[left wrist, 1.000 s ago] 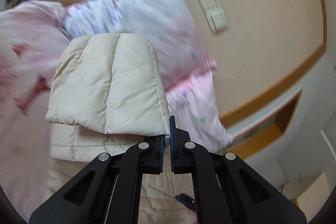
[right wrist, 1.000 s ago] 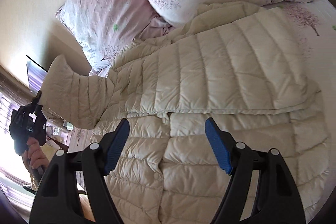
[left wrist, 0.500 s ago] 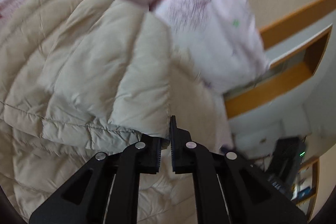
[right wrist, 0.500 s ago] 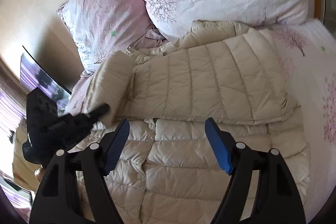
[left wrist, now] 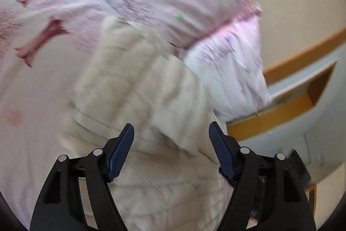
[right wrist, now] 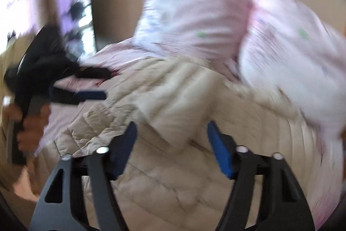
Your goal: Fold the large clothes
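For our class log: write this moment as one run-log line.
step: sleeve folded in | left gripper: fingers just opened, empty | right gripper: open, closing, empty | jacket: on bed

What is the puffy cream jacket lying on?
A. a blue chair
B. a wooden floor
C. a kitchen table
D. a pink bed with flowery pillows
D: the puffy cream jacket is spread out on pink bedding, and the flowery pillows are right behind it.
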The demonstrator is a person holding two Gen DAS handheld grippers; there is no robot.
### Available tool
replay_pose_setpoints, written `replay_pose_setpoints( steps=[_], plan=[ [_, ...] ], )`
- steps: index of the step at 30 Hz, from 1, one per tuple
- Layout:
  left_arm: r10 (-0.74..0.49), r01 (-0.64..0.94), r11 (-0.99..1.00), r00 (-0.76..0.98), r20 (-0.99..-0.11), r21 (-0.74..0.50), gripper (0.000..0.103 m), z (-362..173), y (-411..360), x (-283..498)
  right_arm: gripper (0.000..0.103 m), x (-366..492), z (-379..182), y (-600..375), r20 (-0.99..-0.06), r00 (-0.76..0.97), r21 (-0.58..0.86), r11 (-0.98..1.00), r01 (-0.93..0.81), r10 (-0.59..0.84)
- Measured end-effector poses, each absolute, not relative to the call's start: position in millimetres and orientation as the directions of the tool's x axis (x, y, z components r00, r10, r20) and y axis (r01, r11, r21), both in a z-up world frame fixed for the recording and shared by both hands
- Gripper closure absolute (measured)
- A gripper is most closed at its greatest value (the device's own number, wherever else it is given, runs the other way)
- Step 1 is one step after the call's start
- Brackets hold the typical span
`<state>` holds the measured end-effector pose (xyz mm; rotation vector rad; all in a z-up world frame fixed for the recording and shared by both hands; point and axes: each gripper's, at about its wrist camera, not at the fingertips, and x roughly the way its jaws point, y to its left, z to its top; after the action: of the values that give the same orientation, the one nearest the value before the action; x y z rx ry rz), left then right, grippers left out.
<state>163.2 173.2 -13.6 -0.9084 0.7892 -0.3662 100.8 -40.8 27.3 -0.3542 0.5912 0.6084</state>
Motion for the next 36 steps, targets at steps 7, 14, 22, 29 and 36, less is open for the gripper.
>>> replay_pose_setpoints(
  steps=[7, 14, 22, 29, 36],
  plan=[
    [-0.574, -0.147, 0.573, 0.631, -0.523, -0.806, 0.032, -52, 180, 185, 0.045, 116, -4, 31, -0.659, 0.663, -0.266, 0.714, -0.647, 0.355],
    [-0.581, -0.154, 0.556, 0.630, -0.515, -0.816, 0.032, -58, 183, 184, 0.085, 152, -31, 37, -0.692, 0.688, -0.299, 0.780, -0.549, 0.218],
    [-0.564, -0.138, 0.590, 0.633, -0.529, -0.795, 0.032, -52, 179, 182, 0.098, 154, 20, -78, -0.576, 0.723, 0.161, 0.920, -0.357, 0.382],
    [-0.522, -0.081, 0.685, 0.638, -0.565, -0.724, 0.031, -34, 167, 170, 0.083, 162, -22, -207, -0.623, 0.649, 0.526, 0.848, -0.065, 0.437],
    [-0.326, 0.015, 0.888, 0.725, -0.607, -0.459, 0.007, 7, 152, 123, 0.051, 167, -28, -269, -0.559, 0.654, 0.698, 0.715, 0.039, 0.509]
  ],
)
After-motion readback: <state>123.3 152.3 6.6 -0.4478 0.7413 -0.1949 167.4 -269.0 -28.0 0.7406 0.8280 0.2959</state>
